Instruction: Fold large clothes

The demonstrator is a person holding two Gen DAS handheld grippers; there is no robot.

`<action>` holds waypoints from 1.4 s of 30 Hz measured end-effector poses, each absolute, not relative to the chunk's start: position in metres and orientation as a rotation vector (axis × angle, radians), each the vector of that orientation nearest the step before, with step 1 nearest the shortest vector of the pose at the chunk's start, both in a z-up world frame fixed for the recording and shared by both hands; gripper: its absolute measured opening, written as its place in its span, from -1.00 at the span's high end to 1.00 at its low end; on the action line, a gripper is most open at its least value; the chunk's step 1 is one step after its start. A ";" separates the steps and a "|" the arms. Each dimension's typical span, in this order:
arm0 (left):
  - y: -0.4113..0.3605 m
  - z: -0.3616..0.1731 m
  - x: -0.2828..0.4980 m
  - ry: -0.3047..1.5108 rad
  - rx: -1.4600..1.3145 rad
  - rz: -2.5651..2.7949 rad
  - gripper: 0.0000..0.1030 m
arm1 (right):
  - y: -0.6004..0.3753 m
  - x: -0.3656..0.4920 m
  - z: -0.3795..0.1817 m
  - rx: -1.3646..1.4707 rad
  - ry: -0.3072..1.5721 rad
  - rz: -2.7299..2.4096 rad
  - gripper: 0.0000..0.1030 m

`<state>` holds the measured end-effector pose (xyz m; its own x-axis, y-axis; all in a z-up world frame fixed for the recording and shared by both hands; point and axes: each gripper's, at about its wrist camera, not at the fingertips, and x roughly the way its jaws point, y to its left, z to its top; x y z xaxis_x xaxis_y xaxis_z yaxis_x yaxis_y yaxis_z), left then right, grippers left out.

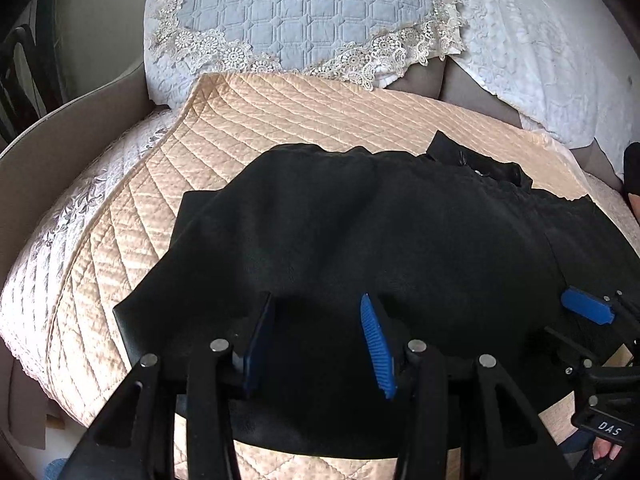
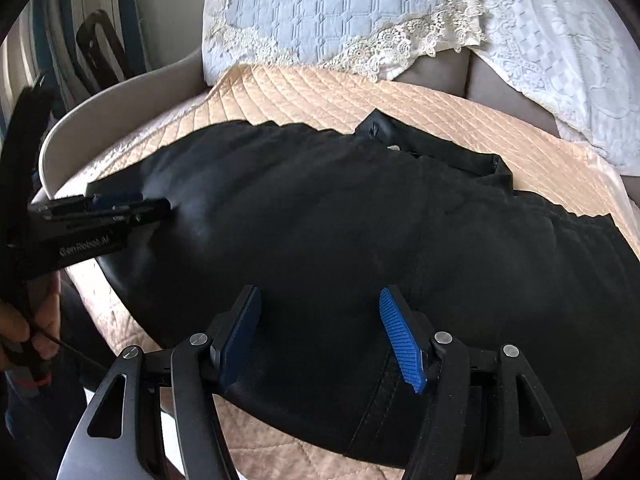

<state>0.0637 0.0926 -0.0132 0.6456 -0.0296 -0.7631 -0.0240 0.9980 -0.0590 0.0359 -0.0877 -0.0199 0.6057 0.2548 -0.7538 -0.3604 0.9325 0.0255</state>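
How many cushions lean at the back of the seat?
2: a blue quilted cushion with lace trim at centre, a white embroidered cushion right of it. More may be out of view.

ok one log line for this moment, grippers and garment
left gripper: open, over black garment | right gripper: open, over garment | garment: on peach quilted cover, not gripped

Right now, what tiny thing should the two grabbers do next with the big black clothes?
Probably lower and close both on the near hem. The left gripper and right gripper both hang open over the black garment, holding nothing, while it lies spread on the quilted peach satin cover.
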 end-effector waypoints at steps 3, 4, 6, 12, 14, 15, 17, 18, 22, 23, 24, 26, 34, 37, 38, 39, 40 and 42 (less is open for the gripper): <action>0.102 -0.004 0.062 0.838 -0.101 0.013 0.09 | -0.089 0.036 -0.010 -0.125 0.858 0.359 -0.22; 0.108 0.000 0.061 0.822 -0.116 0.029 0.09 | -0.088 0.036 -0.005 -0.119 0.846 0.366 -0.22; 0.124 0.005 0.061 0.800 -0.151 0.065 0.09 | -0.085 0.035 0.001 -0.109 0.815 0.374 -0.22; 0.170 -0.005 0.073 0.832 -0.236 0.135 0.09 | -0.073 0.050 -0.020 -0.104 0.892 0.348 -0.08; 0.180 -0.012 0.077 0.854 -0.279 0.129 0.08 | -0.069 0.051 -0.015 -0.110 0.881 0.341 0.07; 0.183 -0.014 0.076 0.851 -0.298 0.123 0.05 | -0.066 0.053 -0.011 -0.105 0.875 0.347 0.13; 0.191 -0.019 0.077 0.857 -0.352 0.106 -0.01 | -0.059 0.058 -0.003 -0.101 0.853 0.370 0.19; 0.195 -0.024 0.078 0.867 -0.383 0.089 -0.03 | -0.052 0.062 0.000 -0.110 0.849 0.385 0.28; 0.196 -0.029 0.077 0.865 -0.454 0.052 -0.07 | -0.024 0.086 -0.004 -0.124 0.861 0.429 0.43; 0.194 -0.029 0.076 0.868 -0.459 0.040 -0.07 | -0.015 0.096 -0.009 -0.126 0.885 0.437 0.44; 0.192 -0.029 0.074 0.875 -0.475 0.016 -0.07 | -0.009 0.105 -0.014 -0.122 0.904 0.444 0.46; 0.190 -0.031 0.069 0.881 -0.499 -0.001 -0.07 | -0.001 0.119 -0.020 -0.122 0.919 0.444 0.46; 0.196 -0.034 0.074 0.889 -0.545 -0.034 -0.01 | 0.006 0.095 -0.022 -0.156 0.932 0.527 0.46; 0.193 -0.034 0.074 0.882 -0.516 -0.042 0.23 | -0.009 0.059 -0.023 -0.145 0.928 0.565 0.47; 0.193 -0.033 0.073 0.876 -0.514 -0.043 0.36 | -0.015 0.051 -0.023 -0.119 0.937 0.574 0.47; 0.193 -0.033 0.073 0.871 -0.516 -0.048 0.48 | -0.023 0.043 -0.022 -0.087 0.947 0.583 0.47; 0.195 -0.031 0.072 0.867 -0.524 -0.051 0.55 | -0.031 0.037 -0.020 -0.064 0.950 0.585 0.47; 0.199 -0.025 0.071 0.857 -0.547 -0.070 0.75 | -0.047 0.028 -0.015 -0.045 0.945 0.570 0.47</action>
